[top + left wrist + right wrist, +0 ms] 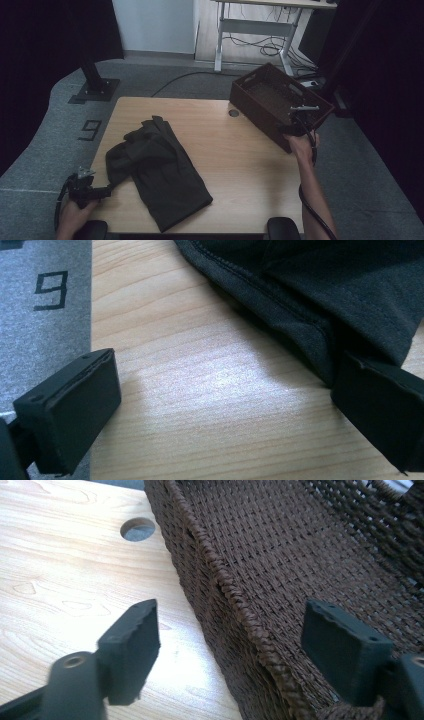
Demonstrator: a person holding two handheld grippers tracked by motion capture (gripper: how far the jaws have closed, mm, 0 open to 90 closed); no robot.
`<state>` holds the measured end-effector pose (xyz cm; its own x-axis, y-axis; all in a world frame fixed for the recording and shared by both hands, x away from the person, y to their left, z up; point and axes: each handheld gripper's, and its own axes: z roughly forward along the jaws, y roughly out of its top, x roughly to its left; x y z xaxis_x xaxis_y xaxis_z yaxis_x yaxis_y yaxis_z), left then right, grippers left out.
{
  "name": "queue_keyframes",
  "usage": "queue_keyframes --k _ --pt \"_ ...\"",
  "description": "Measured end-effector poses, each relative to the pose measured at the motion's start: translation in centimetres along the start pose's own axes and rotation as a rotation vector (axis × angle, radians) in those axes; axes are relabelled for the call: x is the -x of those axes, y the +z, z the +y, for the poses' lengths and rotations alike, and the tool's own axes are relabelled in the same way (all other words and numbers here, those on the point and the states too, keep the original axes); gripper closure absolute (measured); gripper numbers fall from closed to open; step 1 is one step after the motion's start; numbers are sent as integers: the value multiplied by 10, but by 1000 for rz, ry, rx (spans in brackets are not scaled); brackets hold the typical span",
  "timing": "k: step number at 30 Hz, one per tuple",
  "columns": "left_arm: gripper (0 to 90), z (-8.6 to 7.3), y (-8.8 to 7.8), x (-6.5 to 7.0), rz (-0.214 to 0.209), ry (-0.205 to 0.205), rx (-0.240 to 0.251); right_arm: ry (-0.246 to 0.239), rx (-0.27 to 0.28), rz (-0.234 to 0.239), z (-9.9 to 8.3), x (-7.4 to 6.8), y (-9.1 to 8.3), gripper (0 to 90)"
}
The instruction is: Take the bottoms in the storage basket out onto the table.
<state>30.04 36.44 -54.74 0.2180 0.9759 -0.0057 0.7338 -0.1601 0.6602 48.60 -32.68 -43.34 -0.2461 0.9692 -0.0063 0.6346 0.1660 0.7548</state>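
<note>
A dark garment point(160, 170) lies crumpled on the left half of the wooden table point(240, 165). My left gripper point(107, 190) rests at the table's front left corner, open; in the left gripper view its jaws point(225, 365) stand wide apart, the right one next to the garment's hem point(320, 285), with bare wood between them. A brown woven basket point(280, 100) sits at the table's far right corner. My right gripper point(287, 130) is at its near wall, open. Its jaws point(232, 612) straddle the braided rim point(240, 610), one outside, one inside, pads apart from the weave.
A round hole point(233, 113) sits in the tabletop just left of the basket. On the grey floor to the left are a "9" mark point(90, 129) and a black stand base point(95, 90). A desk with cables point(260, 30) stands beyond the table.
</note>
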Motion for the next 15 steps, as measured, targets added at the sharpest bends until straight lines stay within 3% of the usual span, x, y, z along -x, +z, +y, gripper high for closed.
queue_keyframes --k 7,12,15 --pt "0 0 0 0 1 0 0 -4 14 25 -2 -4 -11 121" --pt "0 0 0 0 0 0 0 -21 19 37 -3 -12 -19 0" --pt "0 0 0 0 1 0 1 -37 28 48 -4 -17 -25 0"
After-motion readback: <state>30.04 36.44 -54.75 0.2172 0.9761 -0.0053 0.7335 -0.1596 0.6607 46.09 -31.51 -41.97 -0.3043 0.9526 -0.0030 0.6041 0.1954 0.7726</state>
